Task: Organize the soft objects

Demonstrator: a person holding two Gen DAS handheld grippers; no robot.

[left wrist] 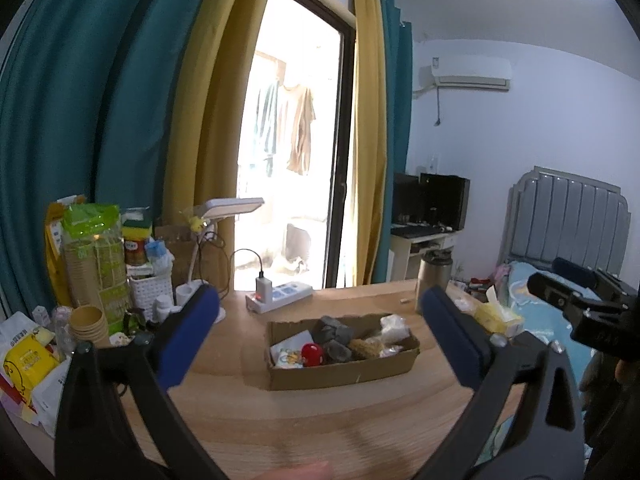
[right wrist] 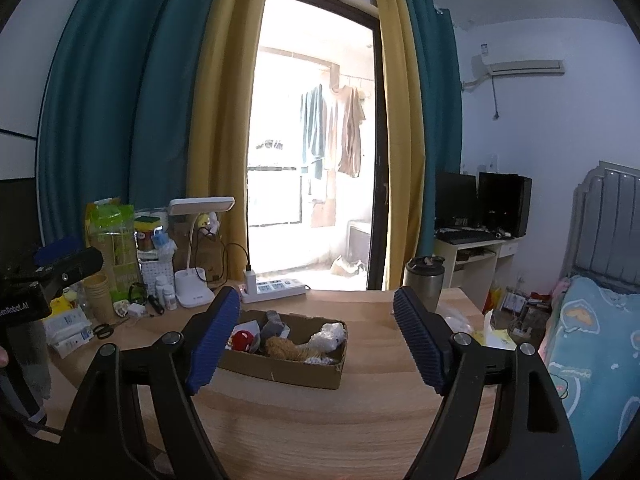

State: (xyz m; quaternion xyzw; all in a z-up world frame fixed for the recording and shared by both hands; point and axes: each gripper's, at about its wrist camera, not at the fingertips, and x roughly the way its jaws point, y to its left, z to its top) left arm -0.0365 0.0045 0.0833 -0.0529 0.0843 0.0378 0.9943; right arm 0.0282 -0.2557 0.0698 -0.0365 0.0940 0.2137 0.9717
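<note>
Daylight floods in through the tall dark-framed glass balcony door (left wrist: 296,152), blown out to white glare, room beyond dimmer and bluish, pale wooden tabletop (right wrist: 320,420) softly blurred up close, fisheye bending curtains, black vignette corners.

The left gripper (left wrist: 320,332), black with blue-padded fingers (left wrist: 188,332), points nearly level with its fingers spread wide and nothing between them. The right gripper (right wrist: 318,340), of the same black frame and ribbed blue fingers (right wrist: 214,344), stands beside it, likewise spread and empty, tilted slightly downward.
</note>
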